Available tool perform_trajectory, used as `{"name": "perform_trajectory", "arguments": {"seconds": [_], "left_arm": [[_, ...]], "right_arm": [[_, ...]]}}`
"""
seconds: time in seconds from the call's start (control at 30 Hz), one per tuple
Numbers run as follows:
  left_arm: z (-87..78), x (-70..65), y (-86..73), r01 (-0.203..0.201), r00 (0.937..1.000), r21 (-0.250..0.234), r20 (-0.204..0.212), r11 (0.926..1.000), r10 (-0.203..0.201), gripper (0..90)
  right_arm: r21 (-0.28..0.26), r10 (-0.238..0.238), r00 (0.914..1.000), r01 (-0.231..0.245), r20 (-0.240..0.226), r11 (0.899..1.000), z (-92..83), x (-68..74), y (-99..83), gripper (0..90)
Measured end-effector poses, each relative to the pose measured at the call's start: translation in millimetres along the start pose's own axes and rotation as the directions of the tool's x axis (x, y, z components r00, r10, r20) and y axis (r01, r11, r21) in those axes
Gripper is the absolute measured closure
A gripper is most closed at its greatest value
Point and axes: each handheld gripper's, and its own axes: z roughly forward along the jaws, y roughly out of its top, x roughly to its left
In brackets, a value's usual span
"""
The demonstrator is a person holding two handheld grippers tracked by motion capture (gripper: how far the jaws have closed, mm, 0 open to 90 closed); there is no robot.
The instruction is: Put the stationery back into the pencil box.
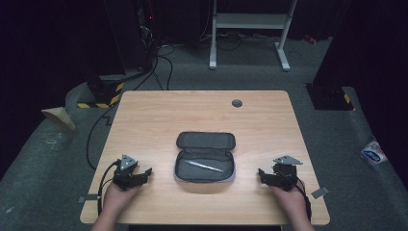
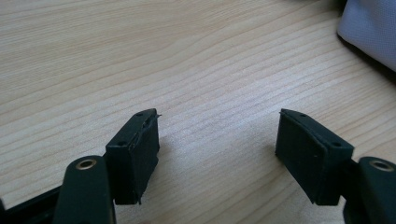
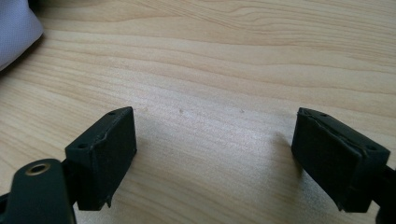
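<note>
Pencil case [image 1: 205, 161] lies open at the table's [image 1: 144, 115] centre-front, flap folded back toward the far edge, long axis running left–right across the person. Inside the near half — one pen [image 1: 205, 166], silver-grey, lying nearly along the case's length, its right end slightly nearer the person. Nothing else visible in the case.

Left gripper [image 1: 144, 174] rests on the table to the left of the case, jaws spread apart and empty; in the left gripper view bare wood lies between the jaws and a pale corner of the case [image 2: 371, 30] sits at upper right. Right gripper [image 1: 263, 175] rests to the right of the case, jaws also wide apart, nothing held; the right gripper view has the case's edge [image 3: 14, 32] at upper left.

Both grippers point inward at the case and sit about equally far from it, one per short end. The pen looks roughly centred, so neither hand is clearly nearer. Likely next: reach in for the pen, or close the flap toward the person.
</note>
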Motion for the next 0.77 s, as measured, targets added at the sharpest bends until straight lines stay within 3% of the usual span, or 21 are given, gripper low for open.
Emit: {"name": "perform_trajectory", "arguments": {"seconds": [0.77], "left_arm": [[-0.1, -0.1, -0.1, 0.000, 1.0000, 0.000, -0.003, 1.0000, 0.000, 30.4]], "right_arm": [[-0.005, 0.035, 0.9987, -0.035, 0.037, 0.999, -2.2, 4.7, -2.5, 14.1]]}}
